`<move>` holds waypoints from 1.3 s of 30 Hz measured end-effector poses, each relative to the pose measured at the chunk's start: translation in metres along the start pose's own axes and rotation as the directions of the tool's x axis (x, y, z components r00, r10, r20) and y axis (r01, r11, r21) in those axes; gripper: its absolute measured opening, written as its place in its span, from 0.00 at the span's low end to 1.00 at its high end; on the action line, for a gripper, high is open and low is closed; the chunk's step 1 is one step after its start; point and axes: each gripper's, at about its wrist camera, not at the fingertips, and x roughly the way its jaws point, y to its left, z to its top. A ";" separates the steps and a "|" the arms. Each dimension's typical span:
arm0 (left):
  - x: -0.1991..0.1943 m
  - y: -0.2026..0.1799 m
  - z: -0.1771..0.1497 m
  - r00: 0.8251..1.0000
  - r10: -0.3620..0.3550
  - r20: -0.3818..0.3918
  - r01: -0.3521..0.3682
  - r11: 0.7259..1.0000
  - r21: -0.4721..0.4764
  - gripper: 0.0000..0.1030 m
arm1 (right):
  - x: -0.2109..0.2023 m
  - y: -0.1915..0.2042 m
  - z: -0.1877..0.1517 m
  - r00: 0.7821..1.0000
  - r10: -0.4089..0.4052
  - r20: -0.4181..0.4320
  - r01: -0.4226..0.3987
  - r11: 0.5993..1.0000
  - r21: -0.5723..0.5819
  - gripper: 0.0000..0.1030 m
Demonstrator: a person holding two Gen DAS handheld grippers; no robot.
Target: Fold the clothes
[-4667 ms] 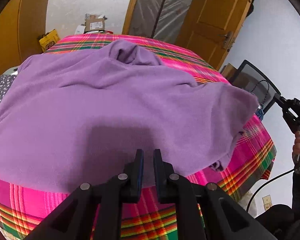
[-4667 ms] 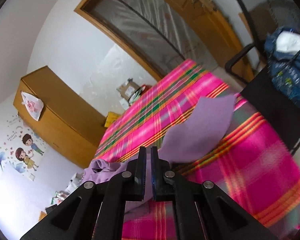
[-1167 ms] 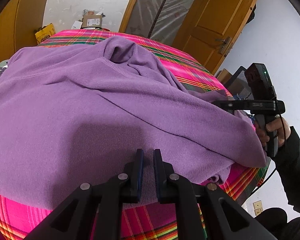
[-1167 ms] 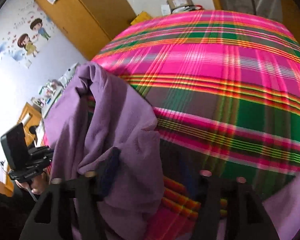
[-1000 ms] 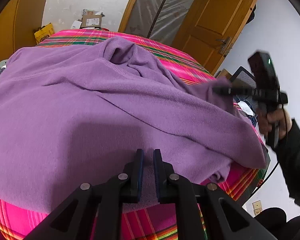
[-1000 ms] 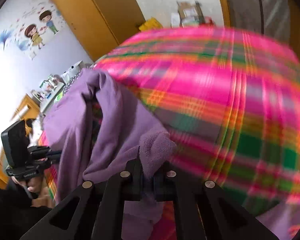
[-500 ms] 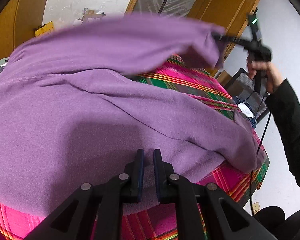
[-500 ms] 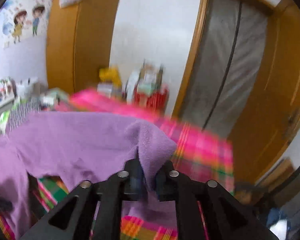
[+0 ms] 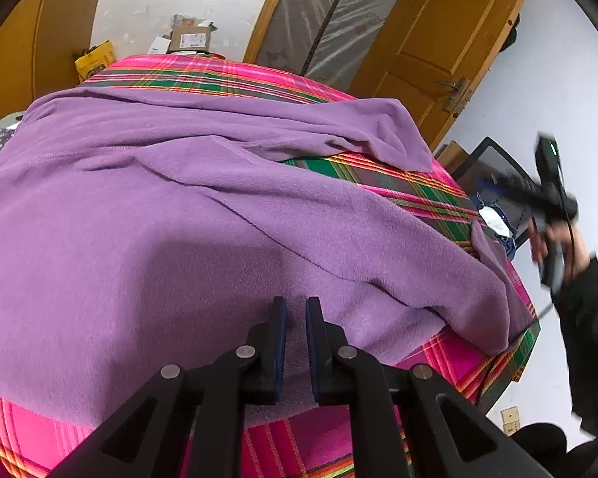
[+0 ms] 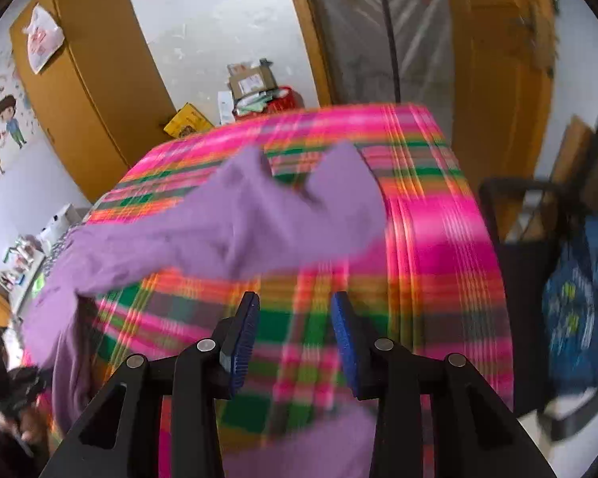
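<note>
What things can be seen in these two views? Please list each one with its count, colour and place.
fleece top: one, purple, spread over the table, one sleeve flung toward the far edge
tablecloth: one, pink, green and orange plaid, covering the table
cabinet: one, brown wood, at the far left wall
boxes: a few, cardboard and yellow, on the floor beyond the table
door: one, brown wood, far right
chair: one, black, right of the table, a blue bag on it
left gripper: black, narrow gap, over the top's near hem
right gripper: black, jaws just opened, nothing between them
</note>
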 end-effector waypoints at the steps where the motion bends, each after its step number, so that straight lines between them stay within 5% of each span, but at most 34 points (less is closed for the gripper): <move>1: -0.001 -0.001 0.001 1.000 -0.002 0.001 0.002 1.000 -0.003 0.10 | -0.003 -0.001 -0.011 1.000 -0.008 -0.012 0.008 1.000 -0.013 0.38; 8: 0.001 -0.010 0.003 1.000 -0.004 -0.004 0.004 1.000 0.015 0.10 | -0.009 -0.022 -0.055 0.993 -0.102 -0.058 0.094 0.988 -0.123 0.38; 19: 0.005 -0.022 0.000 1.000 0.002 -0.012 -0.002 1.000 0.021 0.10 | 0.008 -0.025 -0.054 0.992 0.031 -0.124 -0.064 0.962 -0.267 0.40; 21: 0.006 -0.023 0.001 1.000 0.006 -0.013 -0.006 1.000 0.019 0.10 | 0.007 -0.021 -0.058 0.989 0.056 -0.133 -0.092 0.955 -0.284 0.35; 23: 0.008 -0.024 0.002 1.000 0.010 -0.016 -0.009 1.000 0.018 0.10 | 0.007 -0.016 -0.061 0.988 0.062 -0.139 -0.102 0.948 -0.303 0.11; 27: 0.012 -0.026 0.003 1.000 0.013 -0.022 -0.013 1.000 0.022 0.10 | -0.003 -0.017 -0.056 0.996 0.029 -0.079 -0.051 0.954 -0.297 0.10; 31: 0.013 -0.027 0.004 1.000 0.013 -0.020 -0.013 1.000 0.022 0.10 | -0.025 -0.042 -0.031 0.996 -0.053 0.078 0.067 0.980 -0.189 0.10; 34: 0.014 -0.027 0.004 1.000 0.013 -0.018 -0.013 1.000 0.019 0.10 | -0.039 -0.072 -0.010 0.970 -0.165 0.176 0.173 0.984 -0.030 0.10; 39: 0.014 -0.026 0.004 1.000 0.014 -0.016 -0.014 1.000 0.015 0.10 | -0.040 -0.126 0.010 0.947 -0.276 0.167 0.234 0.944 0.231 0.12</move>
